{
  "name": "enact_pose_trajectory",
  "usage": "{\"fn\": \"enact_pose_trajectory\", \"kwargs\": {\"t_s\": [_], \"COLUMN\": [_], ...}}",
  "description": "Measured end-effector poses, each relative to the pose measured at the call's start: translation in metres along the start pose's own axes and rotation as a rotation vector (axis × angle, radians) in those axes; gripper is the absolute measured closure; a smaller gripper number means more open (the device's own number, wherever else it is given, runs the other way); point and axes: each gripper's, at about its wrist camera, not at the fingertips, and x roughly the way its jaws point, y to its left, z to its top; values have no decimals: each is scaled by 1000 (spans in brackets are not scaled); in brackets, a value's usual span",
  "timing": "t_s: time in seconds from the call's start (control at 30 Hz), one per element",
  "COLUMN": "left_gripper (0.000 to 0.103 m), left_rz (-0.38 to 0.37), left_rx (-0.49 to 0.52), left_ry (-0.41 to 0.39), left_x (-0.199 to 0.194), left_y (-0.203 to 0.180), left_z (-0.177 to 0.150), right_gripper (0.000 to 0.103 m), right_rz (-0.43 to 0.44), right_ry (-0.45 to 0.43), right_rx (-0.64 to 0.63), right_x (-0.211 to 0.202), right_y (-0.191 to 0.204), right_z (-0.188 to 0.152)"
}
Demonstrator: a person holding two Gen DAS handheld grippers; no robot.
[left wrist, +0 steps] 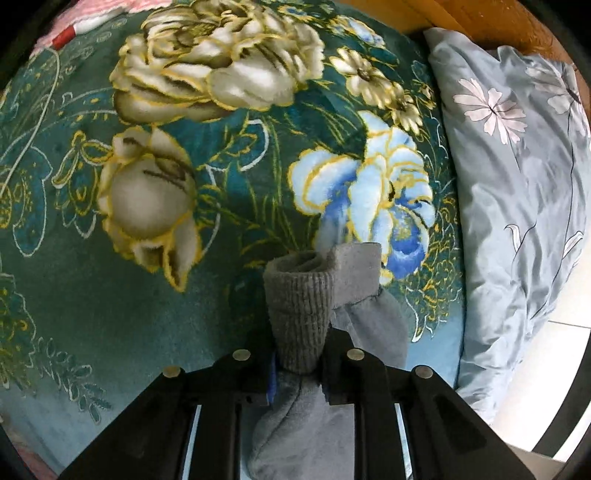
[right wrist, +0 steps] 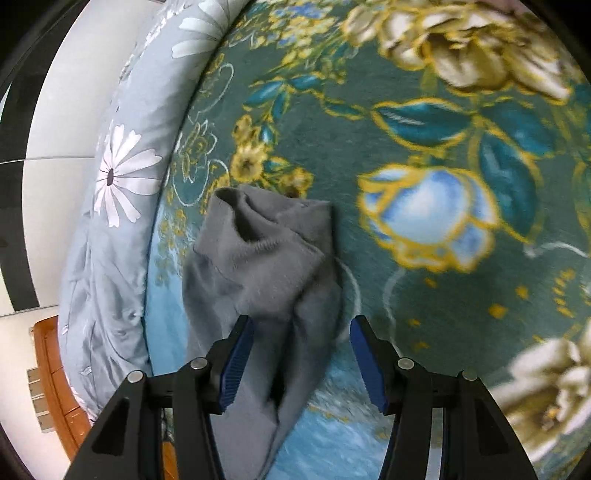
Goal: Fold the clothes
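Observation:
A pair of grey socks (left wrist: pixel 299 295) is pinched in my left gripper (left wrist: pixel 297 363), which is shut on it just below the ribbed cuff; the cuff sticks up past the fingertips and the foot hangs down between the arms. In the right wrist view a grey sock (right wrist: pixel 266 266) lies crumpled on the green floral blanket (right wrist: pixel 424 258), its open cuff toward the far side. My right gripper (right wrist: pixel 301 332) stands open over the sock's near part, blue pads (right wrist: pixel 238 365) apart on either side of it, not clamping.
The green blanket (left wrist: pixel 110 295) with large cream and blue flowers covers the bed. A pale blue flowered quilt (left wrist: pixel 517 184) runs along the bed's edge, also the quilt (right wrist: pixel 118 221) at left. A wooden headboard (left wrist: pixel 480 18) and pale floor (left wrist: pixel 546 369) lie beyond.

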Motion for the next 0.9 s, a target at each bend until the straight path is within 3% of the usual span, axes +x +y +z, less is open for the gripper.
{"fn": "enact_pose_trajectory", "kwargs": {"t_s": [0.07, 0.23, 0.43, 0.6, 0.73, 0.9], "left_gripper": [84, 84, 83, 83, 83, 83], "left_rz": [7, 18, 21, 30, 20, 24], "left_rx": [2, 25, 13, -2, -6, 26], "left_ry": [-1, -3, 1, 0, 5, 5], "left_x": [-1, -7, -9, -10, -13, -15], "left_y": [-6, -16, -12, -7, -9, -19], "left_z": [0, -4, -6, -9, -8, -9], "right_gripper": [45, 39, 33, 33, 32, 31], "right_rz": [12, 169, 251, 237, 281, 208], "right_ry": [-4, -21, -50, -51, -59, -48], "right_rx": [26, 78, 73, 126, 116, 92], "right_x": [9, 13, -1, 5, 11, 22], "right_y": [-4, -10, -21, -32, -18, -8], "right_z": [6, 7, 6, 14, 22, 30]}}
